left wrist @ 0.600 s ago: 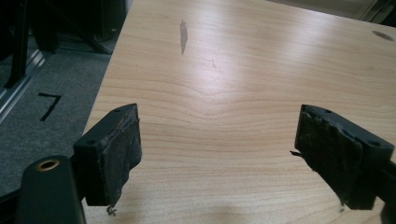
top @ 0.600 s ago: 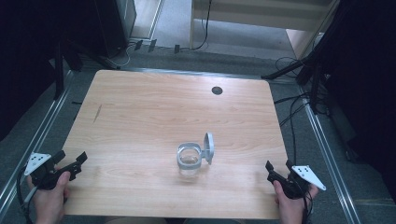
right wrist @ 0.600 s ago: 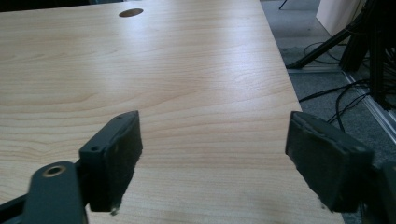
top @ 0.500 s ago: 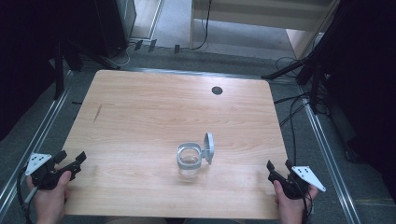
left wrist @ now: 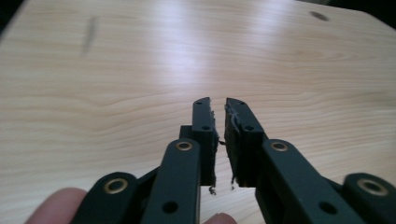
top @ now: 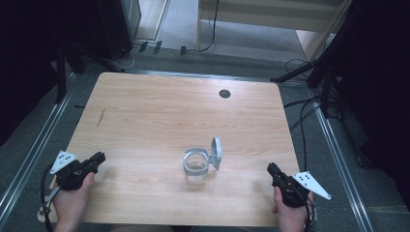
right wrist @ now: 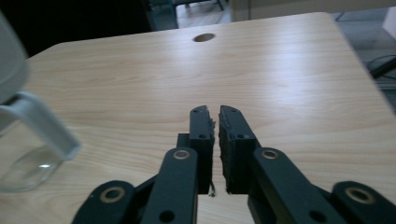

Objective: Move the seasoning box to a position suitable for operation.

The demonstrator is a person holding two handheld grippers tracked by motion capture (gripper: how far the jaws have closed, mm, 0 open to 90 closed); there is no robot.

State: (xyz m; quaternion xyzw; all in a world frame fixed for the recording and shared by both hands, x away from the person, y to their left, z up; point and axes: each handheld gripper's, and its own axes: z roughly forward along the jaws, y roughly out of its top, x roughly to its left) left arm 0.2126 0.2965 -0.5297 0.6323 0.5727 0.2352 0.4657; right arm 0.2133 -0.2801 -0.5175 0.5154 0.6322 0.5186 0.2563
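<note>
At the lower left of the high view we see the left gripper [top: 98, 157] held in a hand [top: 71, 200] at the near edge of the wooden table [top: 159, 111], its black jaws pointing right across the bare wood. In the left gripper view those jaws [left wrist: 219, 108] stand nearly together, only a thin slit between the pads, and nothing is caught in it; a fingertip [left wrist: 53, 212] shows at the lower left of that frame. Moving right, near the middle of the high view and a little toward the near edge, a clear glass jar [top: 196, 166] stands upright with a grey rim, and its grey hinged lid [top: 216, 152] is flipped up on the right side. A dark round hole [top: 224, 93] sits in the tabletop in the upper middle. At the lower right, the right gripper [top: 271, 168] is held by the other hand [top: 289, 216], jaws pointing up and left, well apart from the jar. In the right gripper view its jaws [right wrist: 214, 111] are likewise almost closed on nothing, and the jar [right wrist: 28, 158] appears blurred at the left edge.
</note>
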